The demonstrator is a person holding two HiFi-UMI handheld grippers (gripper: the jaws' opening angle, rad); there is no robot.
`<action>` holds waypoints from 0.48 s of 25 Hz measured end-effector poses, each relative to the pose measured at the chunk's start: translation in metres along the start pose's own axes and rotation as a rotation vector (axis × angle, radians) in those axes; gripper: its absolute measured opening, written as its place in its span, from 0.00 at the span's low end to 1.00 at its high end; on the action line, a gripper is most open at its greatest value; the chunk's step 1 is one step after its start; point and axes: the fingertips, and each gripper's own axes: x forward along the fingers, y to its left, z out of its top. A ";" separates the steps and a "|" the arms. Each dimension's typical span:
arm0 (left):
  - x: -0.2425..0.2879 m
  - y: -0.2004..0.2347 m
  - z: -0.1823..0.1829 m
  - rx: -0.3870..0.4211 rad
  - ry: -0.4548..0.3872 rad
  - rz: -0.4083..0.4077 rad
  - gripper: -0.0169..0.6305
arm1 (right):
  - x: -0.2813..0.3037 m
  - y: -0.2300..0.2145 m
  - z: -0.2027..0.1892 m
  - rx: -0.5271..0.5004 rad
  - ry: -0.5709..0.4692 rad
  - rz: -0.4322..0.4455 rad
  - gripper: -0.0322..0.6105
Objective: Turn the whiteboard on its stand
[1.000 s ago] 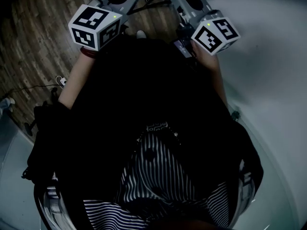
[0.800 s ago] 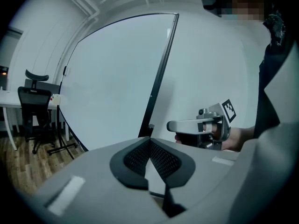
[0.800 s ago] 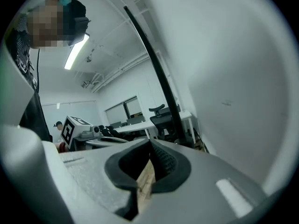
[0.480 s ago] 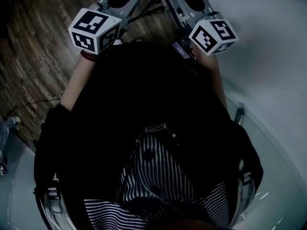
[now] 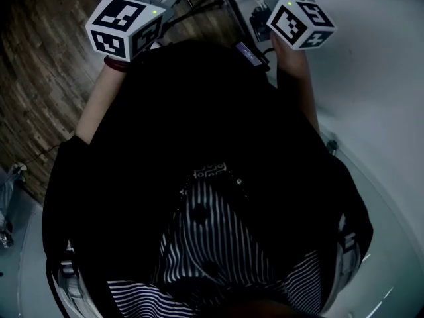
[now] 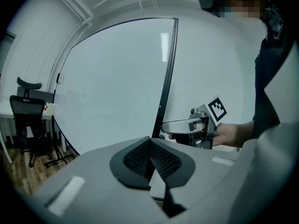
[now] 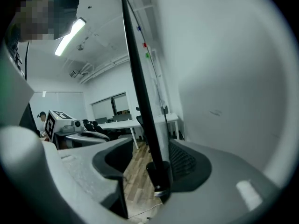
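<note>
Black metal edging (image 7: 140, 92) rims the large white whiteboard (image 6: 112, 87); I judge it stiff, heavy, slick-faced. My right gripper (image 7: 152, 171) straddles that edge, the surest hold, jaws apart; my left gripper (image 6: 150, 158) is pinched together, empty.

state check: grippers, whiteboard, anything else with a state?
whiteboard: upright, not clamped.
left gripper: shut, empty.
right gripper: open, whiteboard edge between its jaws.
ceiling light: on.
</note>
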 end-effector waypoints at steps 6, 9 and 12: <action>0.019 -0.052 0.041 0.008 -0.017 0.019 0.03 | -0.051 -0.020 0.046 -0.078 -0.006 0.009 0.41; 0.019 -0.042 0.042 0.004 -0.021 0.028 0.03 | -0.034 -0.020 0.054 -0.089 -0.013 0.016 0.45; 0.010 -0.020 0.029 -0.012 -0.007 0.042 0.03 | -0.007 -0.013 0.042 -0.135 0.030 0.007 0.46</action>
